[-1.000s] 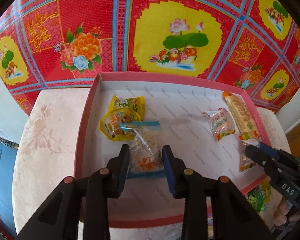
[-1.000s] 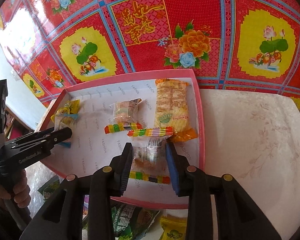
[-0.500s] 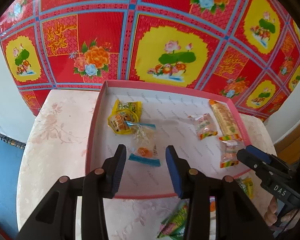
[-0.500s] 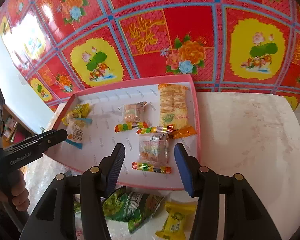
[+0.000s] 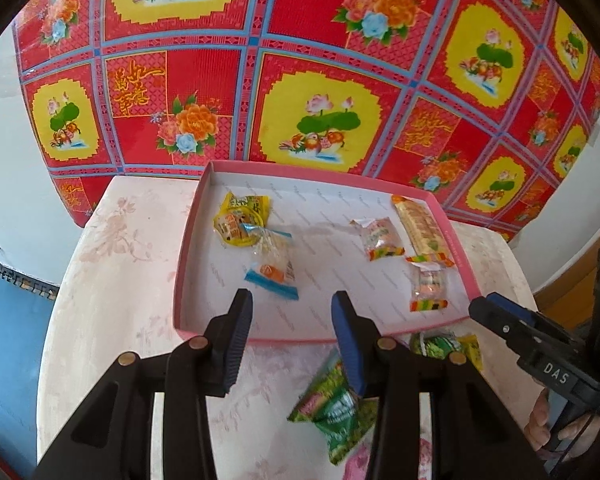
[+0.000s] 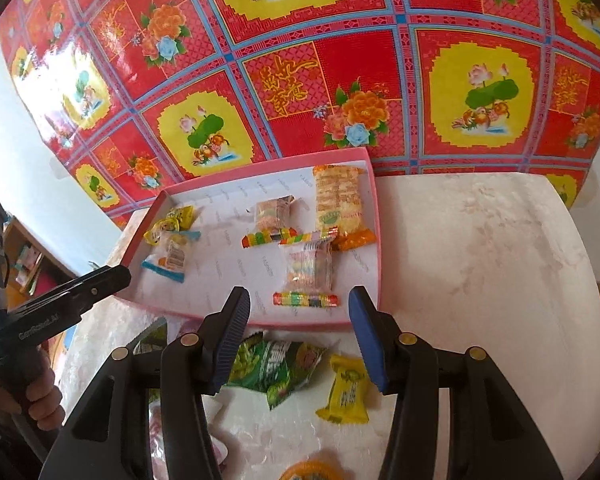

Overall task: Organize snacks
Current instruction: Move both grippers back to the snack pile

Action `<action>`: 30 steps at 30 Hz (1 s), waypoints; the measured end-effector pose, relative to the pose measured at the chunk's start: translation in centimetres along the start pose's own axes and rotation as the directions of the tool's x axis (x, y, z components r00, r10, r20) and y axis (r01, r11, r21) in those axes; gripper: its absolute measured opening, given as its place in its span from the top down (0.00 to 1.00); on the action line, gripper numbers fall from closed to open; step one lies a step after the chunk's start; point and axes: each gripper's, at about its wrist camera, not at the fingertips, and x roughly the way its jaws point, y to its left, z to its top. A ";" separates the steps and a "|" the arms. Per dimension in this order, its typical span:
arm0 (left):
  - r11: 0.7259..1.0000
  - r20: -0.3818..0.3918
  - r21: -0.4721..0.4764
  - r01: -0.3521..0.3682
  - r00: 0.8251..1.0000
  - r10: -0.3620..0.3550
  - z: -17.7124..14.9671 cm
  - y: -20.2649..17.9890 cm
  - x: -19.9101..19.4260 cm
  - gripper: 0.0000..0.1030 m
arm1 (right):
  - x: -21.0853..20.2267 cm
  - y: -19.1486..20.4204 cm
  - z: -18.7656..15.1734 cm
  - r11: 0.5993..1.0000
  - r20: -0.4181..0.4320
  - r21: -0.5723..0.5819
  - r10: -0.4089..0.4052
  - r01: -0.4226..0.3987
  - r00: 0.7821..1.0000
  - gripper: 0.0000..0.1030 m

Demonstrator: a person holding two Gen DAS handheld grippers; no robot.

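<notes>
A pink-rimmed white tray [image 5: 188,248] [image 6: 374,240] on a pale table holds several snacks: yellow packets [image 5: 240,216], a clear blue-edged packet [image 5: 274,264] [image 6: 168,258], a clear rainbow-edged packet [image 5: 428,286] [image 6: 306,270], a long cracker pack [image 5: 418,224] [image 6: 338,200]. My left gripper [image 5: 292,320] is open and empty above the tray's near rim. My right gripper [image 6: 298,320] is open and empty, near the rim too. A green packet [image 5: 332,404] [image 6: 274,366] and a yellow candy [image 6: 348,390] lie on the table in front of the tray.
A red floral cloth [image 5: 300,80] hangs behind the table. The right gripper [image 5: 536,340] shows at the right in the left wrist view; the left gripper [image 6: 60,304] shows at the left in the right wrist view. More wrappers [image 6: 160,432] lie at the near edge.
Both grippers opened, left their packets lying in the tray, and drew back and up toward the near rim. The loose snacks in front of the tray came into view.
</notes>
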 end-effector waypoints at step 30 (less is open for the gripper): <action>0.999 -0.108 0.039 -0.014 0.994 0.018 -5.2 -1.7 1.0 0.42 | -1.0 -2.6 -4.5 0.998 -0.053 0.053 -0.036 0.039 0.998 0.49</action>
